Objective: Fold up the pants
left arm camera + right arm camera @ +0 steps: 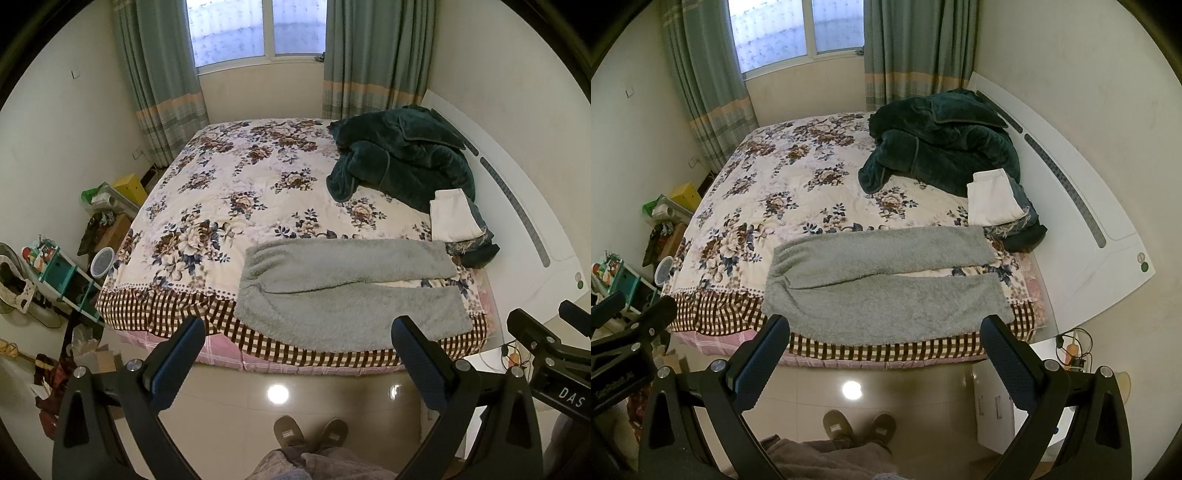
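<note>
Fluffy grey pants [347, 291] are laid out flat on the bed [221, 192], right along its near edge, legs pointing toward the headboard [517, 206]. Both the left tongs [297, 347] and right tongs [882, 345] hang over the floor short of the bed, spread wide with nothing in them.

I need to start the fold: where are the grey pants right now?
The grey pants lie flat along the near edge of the bed, legs pointing right toward the folded white cloth.

both wrists facing bed [207, 177]
</note>
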`<state>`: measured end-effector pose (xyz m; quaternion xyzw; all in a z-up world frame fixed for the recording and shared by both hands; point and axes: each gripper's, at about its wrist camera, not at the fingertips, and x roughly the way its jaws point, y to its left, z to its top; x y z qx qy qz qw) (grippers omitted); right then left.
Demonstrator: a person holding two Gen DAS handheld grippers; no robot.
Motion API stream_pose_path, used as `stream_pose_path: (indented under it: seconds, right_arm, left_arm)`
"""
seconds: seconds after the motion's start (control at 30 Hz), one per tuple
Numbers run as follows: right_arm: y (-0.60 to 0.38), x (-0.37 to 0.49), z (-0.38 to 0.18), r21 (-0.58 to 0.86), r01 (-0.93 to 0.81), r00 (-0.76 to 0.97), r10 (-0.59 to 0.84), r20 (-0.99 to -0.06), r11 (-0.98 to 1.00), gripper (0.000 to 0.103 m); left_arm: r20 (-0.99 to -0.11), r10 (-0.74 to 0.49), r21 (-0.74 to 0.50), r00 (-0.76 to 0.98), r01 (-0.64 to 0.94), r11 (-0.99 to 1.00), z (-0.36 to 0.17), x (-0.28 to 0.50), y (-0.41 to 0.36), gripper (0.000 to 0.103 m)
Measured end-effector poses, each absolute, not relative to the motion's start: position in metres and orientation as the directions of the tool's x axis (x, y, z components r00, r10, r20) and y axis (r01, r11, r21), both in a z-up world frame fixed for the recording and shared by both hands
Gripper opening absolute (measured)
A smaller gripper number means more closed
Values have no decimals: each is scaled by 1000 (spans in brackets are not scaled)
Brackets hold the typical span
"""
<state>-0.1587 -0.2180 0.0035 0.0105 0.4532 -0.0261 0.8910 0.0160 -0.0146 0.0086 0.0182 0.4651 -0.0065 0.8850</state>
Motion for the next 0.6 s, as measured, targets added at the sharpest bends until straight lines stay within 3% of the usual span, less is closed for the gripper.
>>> stream_pose_path:
  seconds: [0.6]
  right_arm:
    - [-204, -158, 12, -14, 39, 584, -34, -811, 999, 103]
  left_arm:
    - [-820, -1, 18, 572, 27, 999, 8, 13, -10, 103]
